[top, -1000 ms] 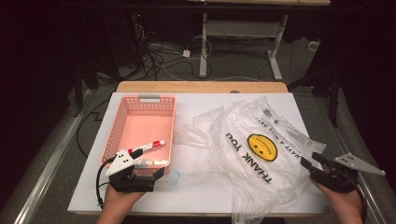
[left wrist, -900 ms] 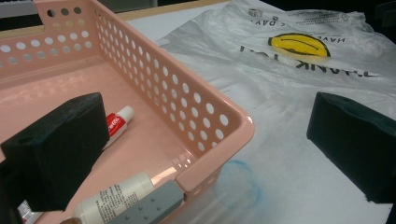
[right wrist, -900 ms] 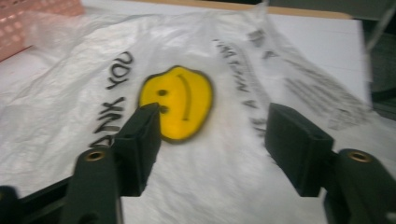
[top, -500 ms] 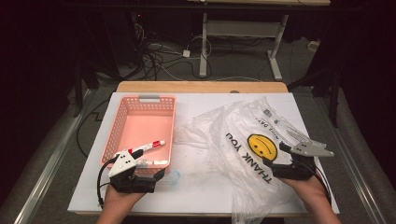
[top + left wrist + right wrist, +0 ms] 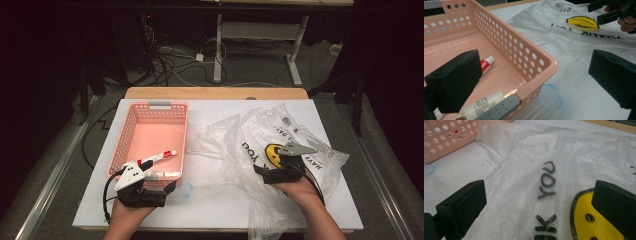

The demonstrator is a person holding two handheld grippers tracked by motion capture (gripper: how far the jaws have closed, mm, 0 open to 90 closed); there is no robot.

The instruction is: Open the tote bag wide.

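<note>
Bag position: crumpled translucent white plastic bag with a yellow smiley face and black "THANK YOU" lettering (image 5: 280, 145) lies spread over the right half of the white bench (image 5: 215, 210), its left folds reaching toward the pink perforated plastic basket (image 5: 131, 132).
Right gripper: right gripper (image 5: 265, 172) hovers over the bag just beside the smiley print; its jaws have just been opening and stand wide apart, nothing pressed between them, film directly below in the right gripper view (image 5: 541, 202).
Key relation: bag lies straight under and ahead of the right gripper, so the coming move is judged to be a short descent onto the film near the lettering.
Bag long axis: runs roughly from the bench's near edge toward its far right corner, lettering reading sideways to the person.
Left gripper: left gripper (image 5: 167, 187) rests at the basket's near right corner, jaws open, one over the basket and one outside it (image 5: 529, 82), gripping nothing.
Nearer hand: right, plainly; left is well apart from the print.
Basket contents: red-and-white tube (image 5: 161, 157) and white labelled tube (image 5: 162, 174) at the near end.
Edges: bag overhangs the near bench edge; right edge is near.
Open room: bare bench between basket and bag.
</note>
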